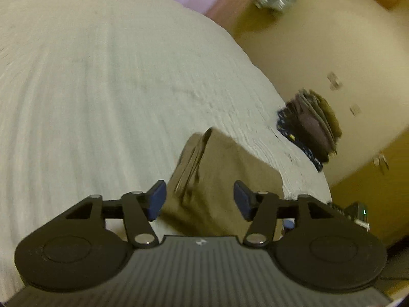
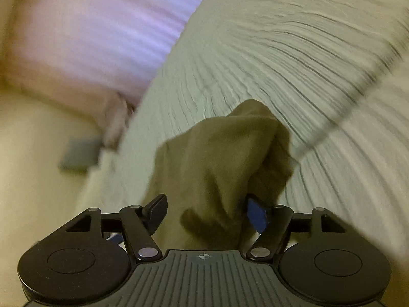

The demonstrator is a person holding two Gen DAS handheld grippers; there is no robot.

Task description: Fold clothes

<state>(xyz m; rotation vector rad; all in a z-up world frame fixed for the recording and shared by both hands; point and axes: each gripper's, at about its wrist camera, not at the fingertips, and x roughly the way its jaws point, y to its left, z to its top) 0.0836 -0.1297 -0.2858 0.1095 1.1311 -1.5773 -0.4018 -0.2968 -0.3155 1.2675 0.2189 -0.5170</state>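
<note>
A wide bed covered in a pale cream ribbed bedspread [image 1: 107, 97] fills most of both views, with a cream wall [image 1: 319, 38] beyond its far edge and a blurred pink-and-lilac striped pillow [image 2: 102, 38] at one end. One olive-brown soft cloth garment [image 1: 225, 174] lies on the bedspread near its edge, partly folded in the left wrist view and bunched in the right. The left gripper [image 1: 200, 200] hangs just above it with its two blue-padded fingers spread wide, gripping nothing. The right gripper [image 2: 204, 211] also has its jaws wide apart; the same garment [image 2: 219, 158] drapes against its right blue pad, not pinched. One stack of folded dark clothes [image 1: 311, 122], several layers that blur keeps from counting, sits at the bed's far corner.
</note>
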